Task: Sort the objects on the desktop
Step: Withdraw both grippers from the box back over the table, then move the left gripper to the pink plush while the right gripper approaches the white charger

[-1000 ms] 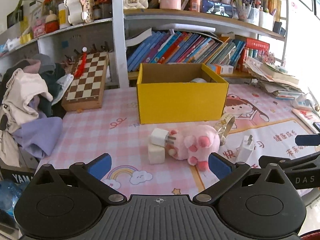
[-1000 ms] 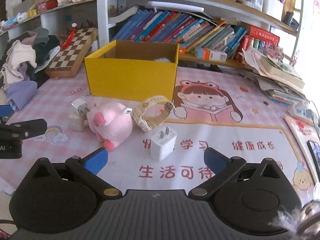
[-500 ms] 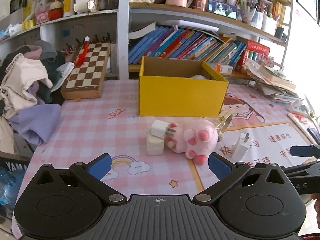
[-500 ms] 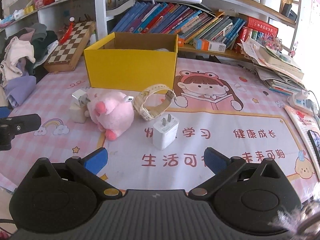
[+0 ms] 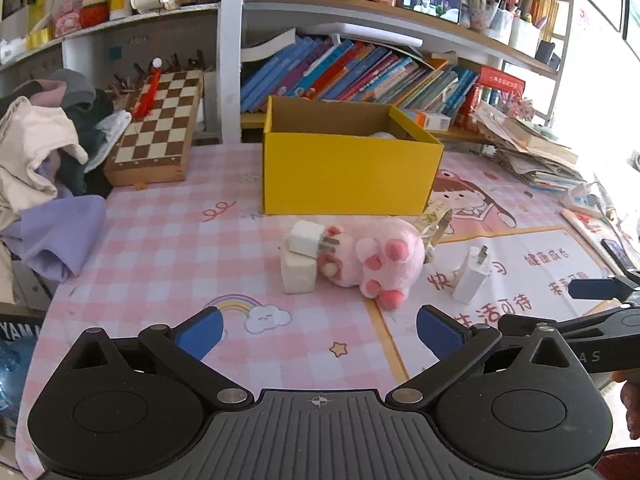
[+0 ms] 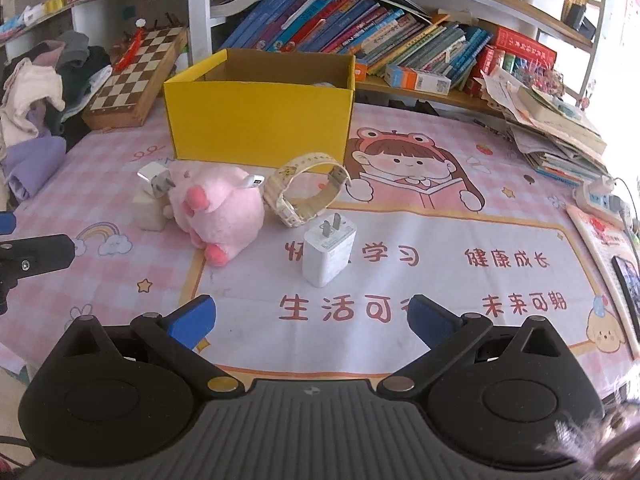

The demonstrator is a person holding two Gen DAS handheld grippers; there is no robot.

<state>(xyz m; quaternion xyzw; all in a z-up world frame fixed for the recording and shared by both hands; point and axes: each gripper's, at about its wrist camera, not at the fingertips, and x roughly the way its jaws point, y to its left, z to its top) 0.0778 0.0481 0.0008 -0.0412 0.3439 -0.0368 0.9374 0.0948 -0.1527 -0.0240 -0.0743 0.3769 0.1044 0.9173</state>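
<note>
Pink checked cloth covers the worktop (image 5: 160, 248), and both hand-held grippers hover low over its near edge with nothing between their blue pads. The left hand-held gripper (image 5: 319, 330) has its fingers spread wide apart; straight ahead of it, a little to its right, lies a pink plush pig toy (image 5: 380, 260) on its side, feet toward the camera. Touching the toy's left side are two small white cube chargers (image 5: 302, 260), one stacked tilted on the other, prongs against the plush. Beyond them, farther ahead, stands an open yellow cardboard box (image 5: 348, 172) with something pale just visible inside; what it is cannot be told.

The right hand-held gripper (image 6: 310, 318) is likewise spread open and empty. Directly ahead of it, near the gap between its fingers, a white wall charger with two prongs (image 6: 329, 249) lies on the white printed part of the mat. Just behind that charger sits a cream wristwatch with a curled strap (image 6: 306, 192), touching or nearly touching the plush toy on its left, in front of the box's right corner. The left tool's dark finger shows at this view's left edge.

Far left of both tools a wooden chessboard (image 5: 158, 132) leans by a heap of clothes (image 5: 40, 152); behind the box runs a shelf of slanting books (image 6: 360, 40).
</note>
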